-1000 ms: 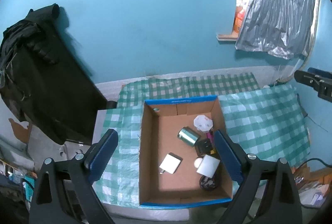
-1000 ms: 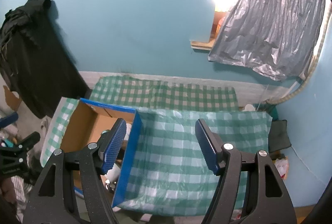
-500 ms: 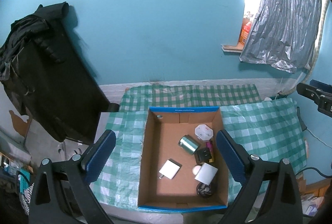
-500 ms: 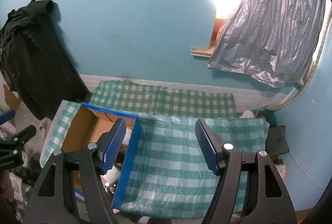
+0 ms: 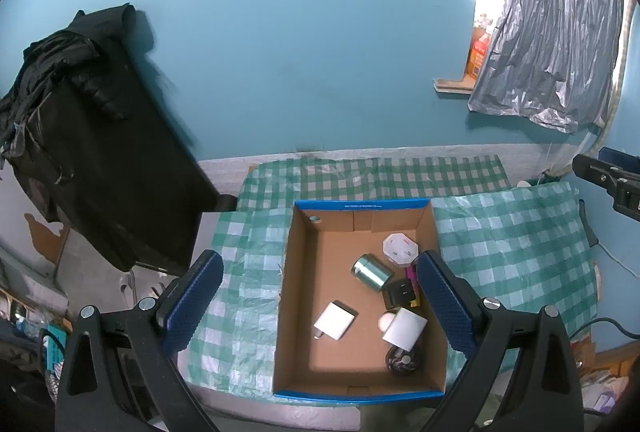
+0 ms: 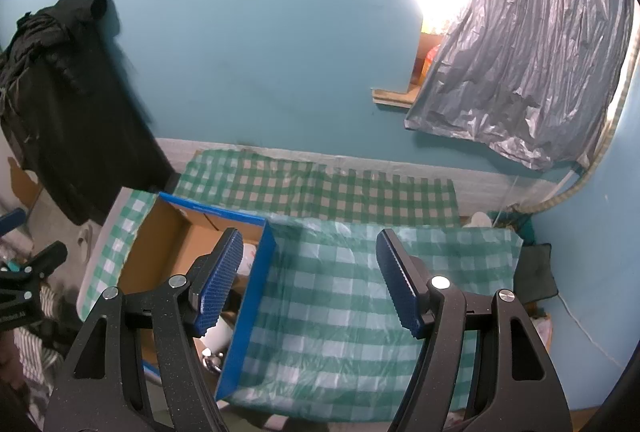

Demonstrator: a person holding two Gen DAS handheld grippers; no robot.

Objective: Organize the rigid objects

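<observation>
Over the last second we have been lifting both grippers up and back. In the left wrist view the cardboard box [image 5: 360, 372] now sits smaller and lower in the frame, with more blue wall above it, than it did a second ago. In the right wrist view the checked cloth [image 6: 344, 296] has slid down the frame in the same way.

Our left gripper [image 5: 320, 306] hangs with its jaws spread wide and nothing between them, high over the box at the lower centre of its view. Our right gripper [image 6: 310, 284] is likewise spread and empty, over the bare cloth at the lower centre, with the blue box edge at the lower left of that view.

The objects all lie inside the box, toward its right side:
- a metal tin [image 5: 371, 272] on its side
- a white octagonal pack [image 5: 400, 251] above it
- a black block [image 5: 400, 294]
- a pink item [image 5: 412, 278], mostly hidden
- a white flat square [image 5: 335, 320] at the middle
- a white card [image 5: 405, 328] with a small white ball [image 5: 385, 320] beside it
- a dark round thing [image 5: 402, 360] at the bottom

Nothing rigid shows on the cloth outside the box. With both grippers empty and withdrawing, we judge the sorting to be finished or nearly so.
</observation>
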